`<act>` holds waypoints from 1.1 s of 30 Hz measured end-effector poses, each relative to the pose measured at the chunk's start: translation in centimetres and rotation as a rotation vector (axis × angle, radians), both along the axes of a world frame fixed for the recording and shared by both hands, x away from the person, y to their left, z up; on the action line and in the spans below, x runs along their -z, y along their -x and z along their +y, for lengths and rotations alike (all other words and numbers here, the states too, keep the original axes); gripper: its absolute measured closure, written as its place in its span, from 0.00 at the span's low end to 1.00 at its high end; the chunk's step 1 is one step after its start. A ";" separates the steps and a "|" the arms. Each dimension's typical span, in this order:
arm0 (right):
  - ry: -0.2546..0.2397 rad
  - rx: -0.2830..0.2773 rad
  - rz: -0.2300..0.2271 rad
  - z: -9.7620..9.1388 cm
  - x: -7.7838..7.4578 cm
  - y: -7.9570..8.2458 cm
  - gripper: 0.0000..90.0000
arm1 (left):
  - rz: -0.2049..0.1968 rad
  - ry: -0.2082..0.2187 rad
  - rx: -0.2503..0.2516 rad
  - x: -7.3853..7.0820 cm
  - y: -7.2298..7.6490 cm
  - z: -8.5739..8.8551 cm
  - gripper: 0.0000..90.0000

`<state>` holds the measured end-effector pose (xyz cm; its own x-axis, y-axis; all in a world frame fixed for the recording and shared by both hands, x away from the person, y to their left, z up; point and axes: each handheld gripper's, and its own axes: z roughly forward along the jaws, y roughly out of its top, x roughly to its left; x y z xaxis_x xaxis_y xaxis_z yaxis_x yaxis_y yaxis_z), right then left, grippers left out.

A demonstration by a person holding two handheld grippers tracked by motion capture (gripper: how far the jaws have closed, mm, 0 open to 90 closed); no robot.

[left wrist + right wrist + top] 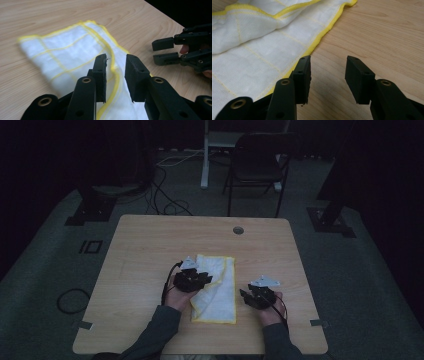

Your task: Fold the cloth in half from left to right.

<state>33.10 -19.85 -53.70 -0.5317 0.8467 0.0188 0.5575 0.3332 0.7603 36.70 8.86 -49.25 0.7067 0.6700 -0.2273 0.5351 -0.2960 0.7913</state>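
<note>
Folded white cloth (pixel 216 287) with yellow edging and thin yellow grid lines, lying flat on a pale wooden table (pixel 150 245), slightly toward the near edge and between the two hands. Left gripper (pixel 192 280) poised over the cloth's left side, jaws parted with a clear gap, nothing pinched between the pads; in the left gripper view, yellow hem (pixel 113 66) running through the gap beneath the jaws, cloth (pixel 67 57) spread flat beyond them. Right gripper (pixel 257 296) off the cloth's right edge, resting low over bare wood, jaws likewise released and holding nothing; seen again at the far right of the left gripper view (pixel 165 51), its two black fingers apart. In the right gripper view, cloth (pixel 252 52) rumpled along its upper fold, yellow border (pixel 322 35) slanting just left of the open jaws, the left pad close beside that border, bare table (pixel 374 32) between and beyond the pads. Grey sleeves entering from the near edge of the table, a black cable (pixel 167 280) looping from the left gripper. Dark folding chair (pixel 257 162) standing beyond the far side of the table, on grey carpet strewn with cables.
</note>
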 end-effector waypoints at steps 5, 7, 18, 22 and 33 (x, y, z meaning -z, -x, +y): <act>0.004 -0.002 0.000 0.0 0.0 0.0 0.62 | -0.007 -0.003 -0.030 0.0 0.9 1.7 0.78; 0.004 -0.002 0.000 0.0 0.0 0.0 0.62 | 0.002 -0.002 -0.043 0.3 1.3 2.5 0.78; 0.004 -0.004 0.003 0.1 0.1 0.0 0.62 | 0.059 -0.041 -0.087 3.1 3.0 4.3 0.72; 0.005 -0.004 0.004 0.1 0.1 0.0 0.62 | 0.082 -0.046 -0.094 3.9 3.5 4.7 0.69; 0.007 -0.005 0.004 0.1 0.1 0.0 0.61 | 0.131 -0.023 -0.087 5.0 4.1 5.0 0.75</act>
